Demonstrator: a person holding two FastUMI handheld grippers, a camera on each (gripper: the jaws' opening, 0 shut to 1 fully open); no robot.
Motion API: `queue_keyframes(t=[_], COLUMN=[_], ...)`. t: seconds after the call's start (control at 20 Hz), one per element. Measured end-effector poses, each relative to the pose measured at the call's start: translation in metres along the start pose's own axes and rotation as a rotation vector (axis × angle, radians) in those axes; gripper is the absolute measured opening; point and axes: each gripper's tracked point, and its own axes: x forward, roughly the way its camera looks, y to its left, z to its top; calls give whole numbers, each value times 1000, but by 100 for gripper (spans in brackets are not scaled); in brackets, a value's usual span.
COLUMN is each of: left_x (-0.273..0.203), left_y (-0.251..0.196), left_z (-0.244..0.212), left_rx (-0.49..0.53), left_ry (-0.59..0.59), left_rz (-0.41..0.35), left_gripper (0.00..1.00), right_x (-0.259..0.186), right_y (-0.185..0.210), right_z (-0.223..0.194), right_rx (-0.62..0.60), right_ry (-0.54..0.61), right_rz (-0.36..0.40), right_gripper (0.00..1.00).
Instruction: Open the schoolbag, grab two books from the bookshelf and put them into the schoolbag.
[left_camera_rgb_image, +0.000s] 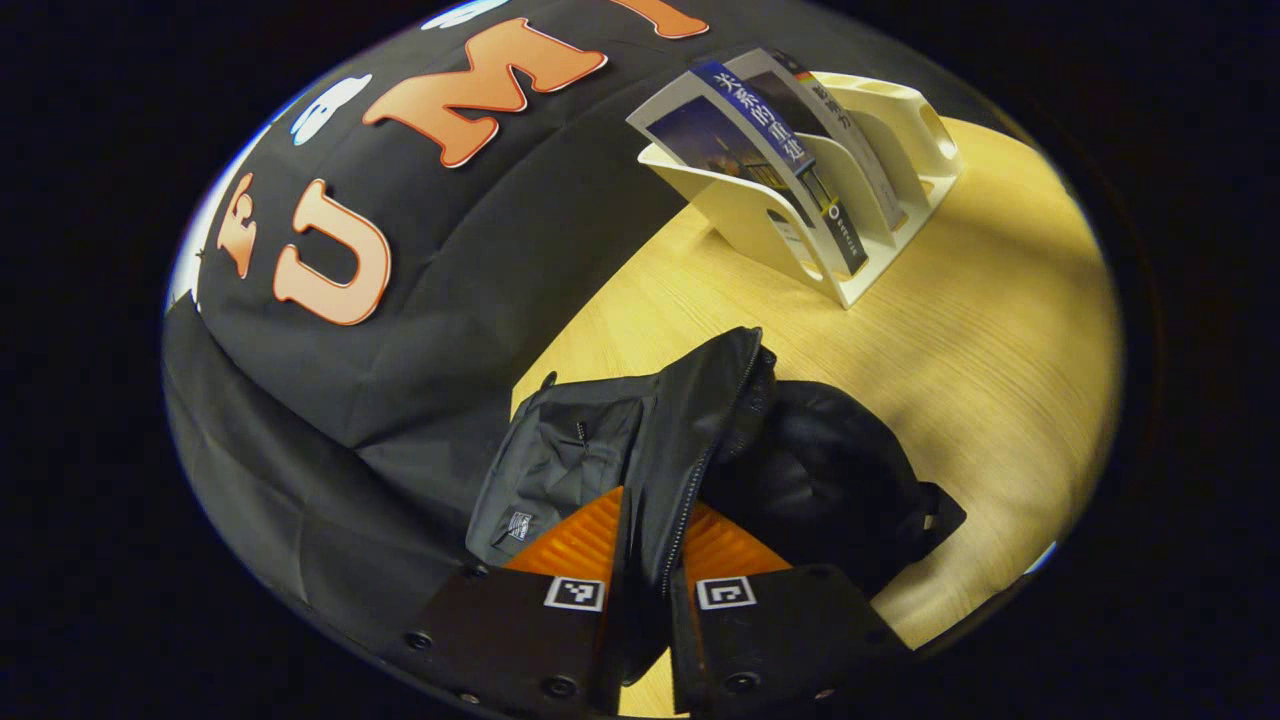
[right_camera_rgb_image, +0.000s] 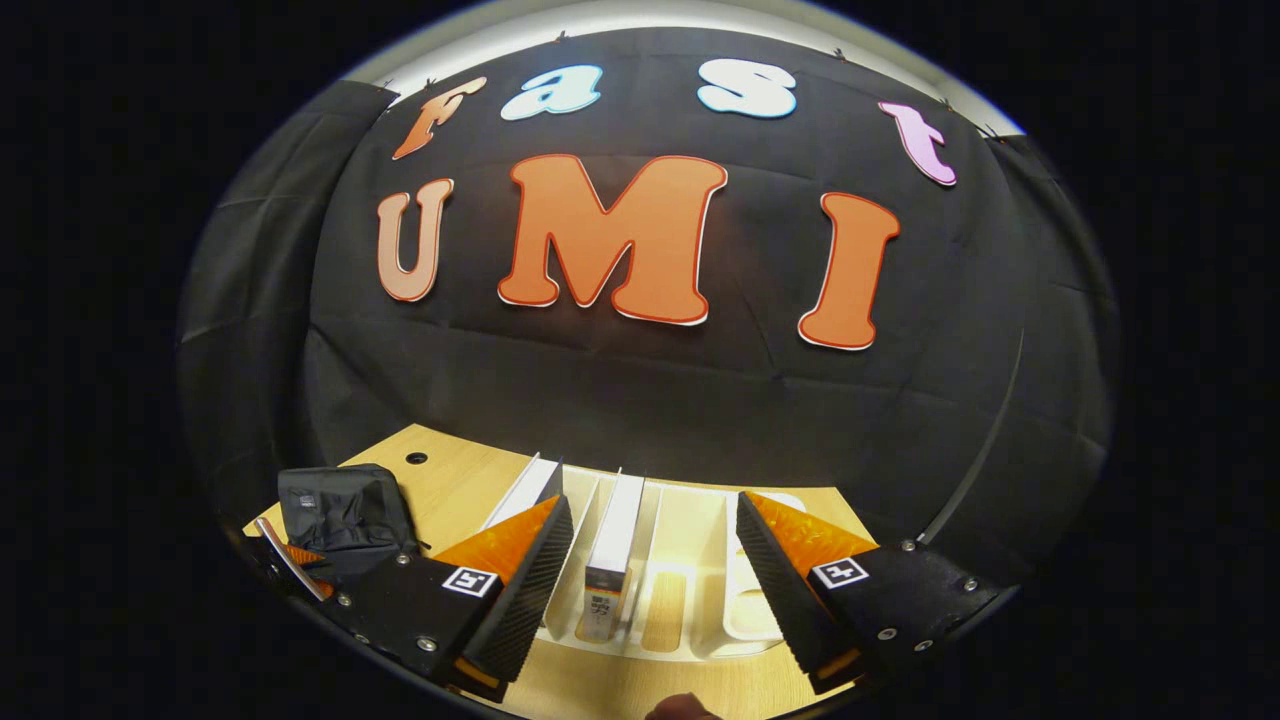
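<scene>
The left gripper (left_camera_rgb_image: 645, 560) has its jaws clamped on the schoolbag (left_camera_rgb_image: 700, 440) flap. The right gripper (right_camera_rgb_image: 650, 570), jaws wide open, hovers above a book (right_camera_rgb_image: 612, 545) in the bookshelf (right_camera_rgb_image: 690, 560).

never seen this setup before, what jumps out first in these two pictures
In the left gripper view, the left hand-held gripper pinches the black schoolbag's zipped flap on the wooden table. In the right gripper view, the right hand-held gripper hangs open around a book standing in the white bookshelf.
</scene>
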Motion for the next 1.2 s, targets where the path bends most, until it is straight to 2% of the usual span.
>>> queue_keyframes(t=[0.1, 0.2, 0.6, 0.75, 0.95, 1.2], left_x=[-2, -5, -8, -6, -13, -15], left_y=[8, 19, 59, 76, 88, 112], left_z=[4, 5, 18, 23, 34, 40], left_rx=[-29, -56, -159, -129, -160, -242], left_ry=[-12, -26, -72, -93, -135, -138], left_rz=[-57, -111, -282, -299, -385, -489], left_gripper=[13, 11, 9, 9, 9, 8], right_x=[4, 10, 27, 33, 46, 68], right_y=[9, 19, 52, 64, 85, 98], right_z=[3, 7, 22, 26, 17, 14], right_rx=[3, -2, -61, -73, -64, -74], right_ry=[13, 27, 85, 114, 208, 305], right_rz=[-6, -12, -19, -12, 37, 53], right_gripper=[98, 98, 98, 98, 98, 98])
